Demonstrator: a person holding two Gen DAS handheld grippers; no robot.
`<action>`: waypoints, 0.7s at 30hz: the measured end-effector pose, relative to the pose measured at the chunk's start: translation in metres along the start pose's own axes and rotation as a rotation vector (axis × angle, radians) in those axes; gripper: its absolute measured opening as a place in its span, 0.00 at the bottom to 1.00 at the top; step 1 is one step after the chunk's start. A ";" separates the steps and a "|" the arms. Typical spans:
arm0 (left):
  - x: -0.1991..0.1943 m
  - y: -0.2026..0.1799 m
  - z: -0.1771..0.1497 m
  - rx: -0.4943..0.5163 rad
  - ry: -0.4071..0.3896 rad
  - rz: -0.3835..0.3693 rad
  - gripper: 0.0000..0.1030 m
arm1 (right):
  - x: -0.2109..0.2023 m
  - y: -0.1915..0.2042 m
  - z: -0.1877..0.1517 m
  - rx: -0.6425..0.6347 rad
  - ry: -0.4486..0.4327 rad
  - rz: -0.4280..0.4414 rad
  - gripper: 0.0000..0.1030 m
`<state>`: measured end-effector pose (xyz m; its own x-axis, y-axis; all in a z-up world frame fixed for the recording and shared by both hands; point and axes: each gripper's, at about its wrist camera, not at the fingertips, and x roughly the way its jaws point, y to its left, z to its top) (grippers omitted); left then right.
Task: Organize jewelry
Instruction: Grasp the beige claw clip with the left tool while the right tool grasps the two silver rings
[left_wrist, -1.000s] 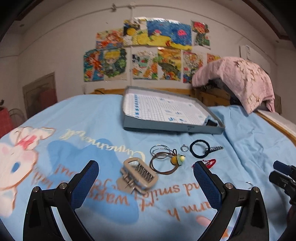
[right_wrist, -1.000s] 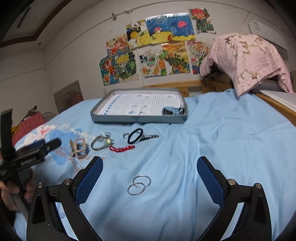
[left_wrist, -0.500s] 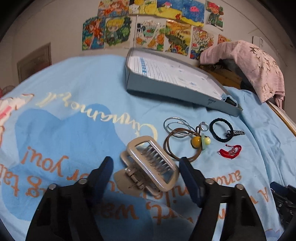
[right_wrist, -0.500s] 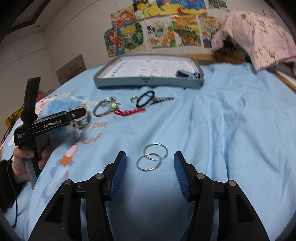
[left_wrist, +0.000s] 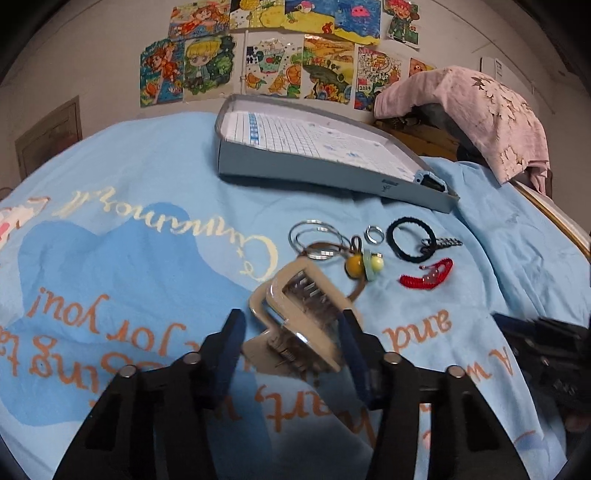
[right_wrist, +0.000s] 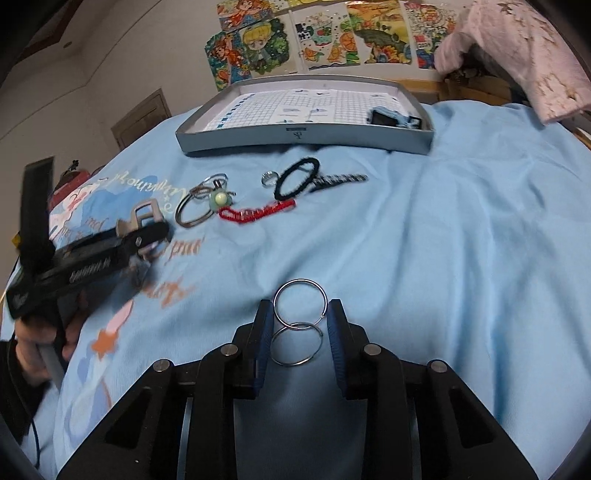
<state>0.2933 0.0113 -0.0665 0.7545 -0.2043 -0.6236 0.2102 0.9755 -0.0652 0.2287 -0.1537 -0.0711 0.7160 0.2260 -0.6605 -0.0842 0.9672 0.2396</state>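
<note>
A beige hair claw clip (left_wrist: 299, 314) lies on the blue bedsheet between the blue pads of my left gripper (left_wrist: 291, 332), whose jaws are narrowed around it and seem to touch its sides. My right gripper (right_wrist: 300, 328) is narrowed around two linked silver rings (right_wrist: 298, 325) on the sheet, with small gaps to the pads. Beyond lie silver rings (left_wrist: 314, 240), a brown cord with yellow and green beads (left_wrist: 364, 264), a small ring (left_wrist: 374, 234), a black hair tie (left_wrist: 410, 240) and a red bracelet (left_wrist: 426, 277). A grey tray (left_wrist: 325, 171) stands further back.
The tray (right_wrist: 303, 133) has a grid-paper lining and a small blue object (right_wrist: 391, 117) in its right corner. A pink cloth (left_wrist: 476, 107) hangs over furniture at the back right. The left gripper body and hand (right_wrist: 74, 266) show at the left of the right wrist view.
Both grippers moved forward and down and narrowed: the left around the claw clip, the right around the two linked rings. The clip looks tilted up a little.
</note>
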 end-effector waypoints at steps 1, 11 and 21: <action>0.000 0.001 -0.001 -0.007 -0.003 -0.005 0.47 | 0.004 0.001 0.004 -0.004 0.001 0.006 0.26; -0.011 0.003 -0.011 -0.046 -0.073 -0.028 0.41 | 0.018 0.002 0.014 -0.009 -0.021 0.084 0.25; -0.021 -0.007 -0.011 0.002 -0.110 -0.026 0.26 | 0.012 0.004 0.008 -0.028 -0.048 0.117 0.25</action>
<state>0.2692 0.0100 -0.0619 0.8127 -0.2372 -0.5323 0.2318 0.9696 -0.0783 0.2425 -0.1483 -0.0724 0.7322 0.3328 -0.5943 -0.1884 0.9374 0.2928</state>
